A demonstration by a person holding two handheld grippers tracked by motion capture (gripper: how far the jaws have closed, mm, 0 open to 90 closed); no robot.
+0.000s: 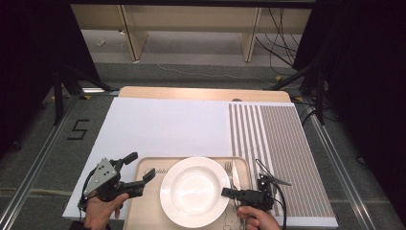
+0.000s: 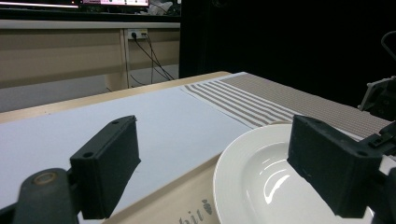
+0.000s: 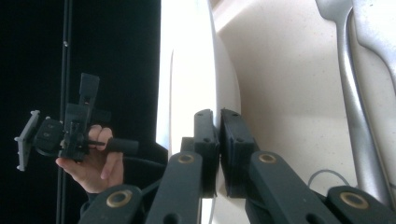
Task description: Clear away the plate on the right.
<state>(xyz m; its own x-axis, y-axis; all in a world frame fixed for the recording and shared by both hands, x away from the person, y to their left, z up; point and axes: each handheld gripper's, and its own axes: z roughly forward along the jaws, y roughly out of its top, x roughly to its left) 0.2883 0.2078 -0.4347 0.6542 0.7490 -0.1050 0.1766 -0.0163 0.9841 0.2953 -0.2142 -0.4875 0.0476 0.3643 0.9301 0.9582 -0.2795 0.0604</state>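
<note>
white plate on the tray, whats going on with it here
A person holds tongs in each hand. The right tongs are shut on the near right rim of the white plate, which sits on a beige tray beside a fork. The left tongs stand open by the plate's left side, gripping nothing.

You'll see a fork [image 1: 229, 171] and a knife [image 1: 236, 173] lying side by side on the beige tray [image 1: 143, 211]. The tray rests on a white mat [image 1: 163, 127], beside a striped placemat [image 1: 282, 143].
</note>
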